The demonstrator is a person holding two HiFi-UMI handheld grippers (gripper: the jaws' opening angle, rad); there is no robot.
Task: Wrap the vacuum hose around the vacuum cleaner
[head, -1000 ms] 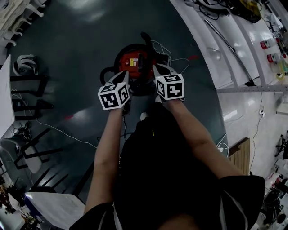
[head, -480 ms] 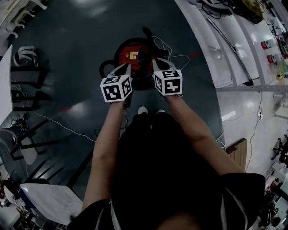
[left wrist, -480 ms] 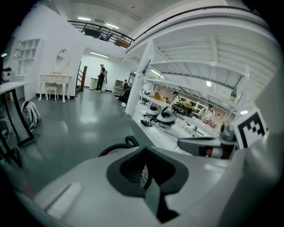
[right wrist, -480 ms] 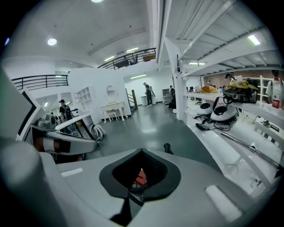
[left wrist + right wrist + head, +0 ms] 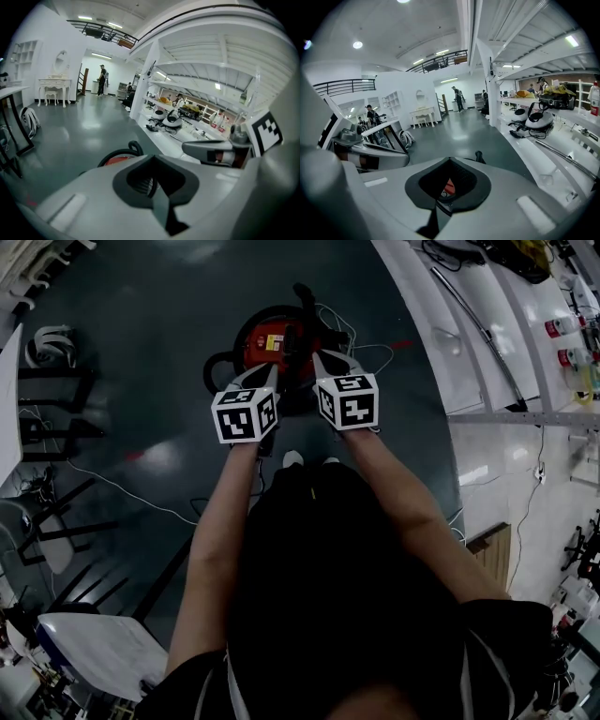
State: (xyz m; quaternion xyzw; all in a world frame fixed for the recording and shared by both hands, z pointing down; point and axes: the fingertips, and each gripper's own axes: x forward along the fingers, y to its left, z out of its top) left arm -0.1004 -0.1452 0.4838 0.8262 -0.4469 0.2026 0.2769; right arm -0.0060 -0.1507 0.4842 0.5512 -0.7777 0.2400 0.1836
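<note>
Vacuum cleaner (image 5: 272, 341) on open dark floor (image 5: 159, 315), white bench (image 5: 422, 343) edge right, dark frames (image 5: 56, 418) left, left tongs (image 5: 267, 379) and right tongs (image 5: 321, 360) pressed together, empty

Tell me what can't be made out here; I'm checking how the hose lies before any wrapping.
- Vacuum cleaner: head view, near side hidden behind left gripper and right gripper.
- Hose: head view, black on dark floor, its run unclear.
- Both gripper views: shut jaws block all but slivers of the vacuum cleaner.
</note>
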